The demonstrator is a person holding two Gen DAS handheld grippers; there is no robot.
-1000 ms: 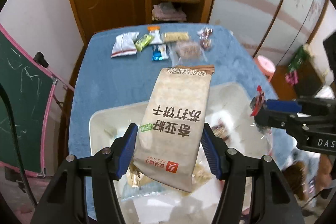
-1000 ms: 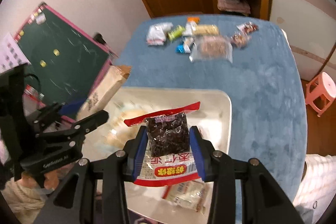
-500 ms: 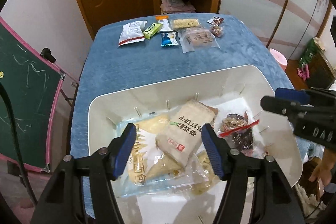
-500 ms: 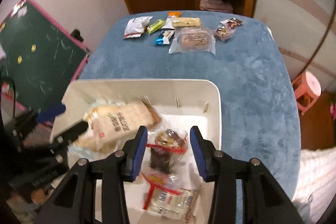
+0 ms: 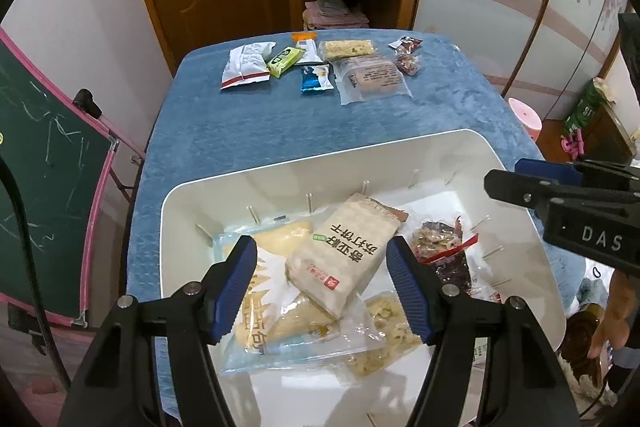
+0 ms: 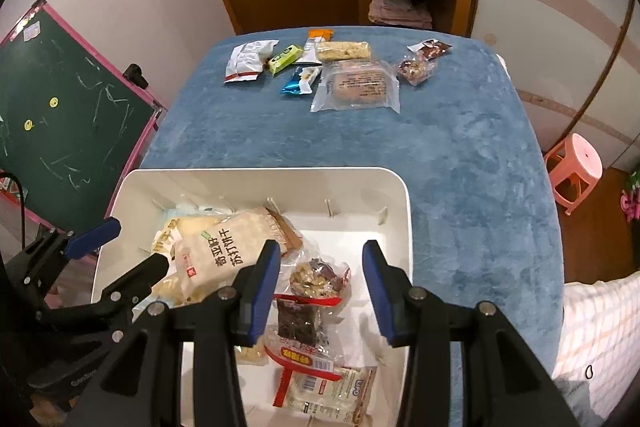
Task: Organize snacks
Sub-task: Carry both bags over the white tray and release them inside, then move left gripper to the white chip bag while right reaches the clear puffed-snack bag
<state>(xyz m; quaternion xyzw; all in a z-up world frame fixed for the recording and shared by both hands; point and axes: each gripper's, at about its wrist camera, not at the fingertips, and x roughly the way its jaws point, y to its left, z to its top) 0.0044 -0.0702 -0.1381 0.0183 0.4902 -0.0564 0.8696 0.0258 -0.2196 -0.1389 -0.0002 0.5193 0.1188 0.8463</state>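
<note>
Hovering over bin [image 5: 460, 147]: both grippers, L [image 5: 322, 291] & R [image 6: 320, 293], jaws apart, empty. Clear-wrapped cake pkt [image 6: 356, 87] beyond bin: light, crinkly, slippery; pinch at sealed edge.

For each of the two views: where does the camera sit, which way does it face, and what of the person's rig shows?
Left wrist: rides the left gripper, angled down into the white bin; the right gripper enters at right.
Right wrist: rides the right gripper, angled down over the same bin; the left gripper shows at lower left.
Shared: bin, cracker pack, blue table.
</note>
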